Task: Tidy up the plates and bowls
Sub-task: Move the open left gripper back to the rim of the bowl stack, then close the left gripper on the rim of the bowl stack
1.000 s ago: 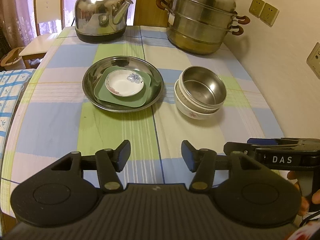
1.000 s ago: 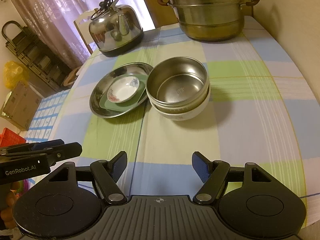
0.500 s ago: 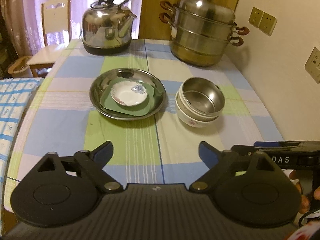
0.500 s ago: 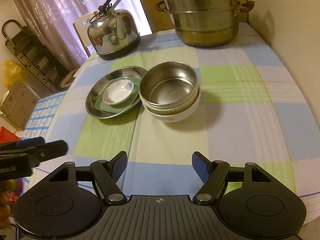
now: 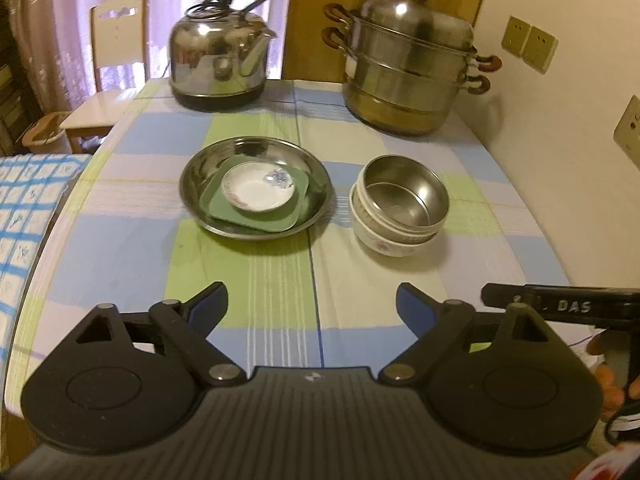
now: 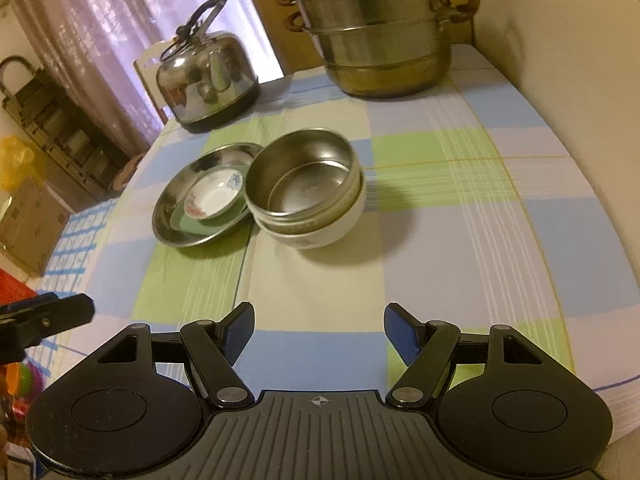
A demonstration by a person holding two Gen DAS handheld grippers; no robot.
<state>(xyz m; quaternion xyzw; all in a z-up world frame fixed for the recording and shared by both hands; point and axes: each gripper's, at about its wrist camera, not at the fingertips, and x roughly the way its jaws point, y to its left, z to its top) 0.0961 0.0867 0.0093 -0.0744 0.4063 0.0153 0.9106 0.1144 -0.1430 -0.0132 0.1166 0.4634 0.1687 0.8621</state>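
Observation:
On the checked tablecloth lies a wide steel plate [image 5: 192,184] that holds a green square plate [image 5: 224,208] and, on that, a small white flowered saucer [image 5: 258,192]. To its right a steel bowl [image 5: 408,200] sits nested in white bowls [image 5: 384,240]. My left gripper [image 5: 312,304] hovers over the near part of the table, well short of the dishes. Its jaws are wide and closing a little, with nothing between them. My right gripper [image 6: 319,332] is open and empty, facing the steel bowl [image 6: 308,184] and the plate stack [image 6: 172,208] from the near right.
A steel kettle [image 5: 218,68] and a tall lidded steamer pot [image 5: 408,80] stand at the table's far end. A chair [image 5: 112,64] sits beyond the far left corner. A wall with sockets [image 5: 528,44] runs along the right side. The right gripper's body [image 5: 560,304] shows at the near right.
My left jaws spread from a narrow gap to wide. Both views drew back a little from the dishes, and the left view tilted up. The dishes stayed put.

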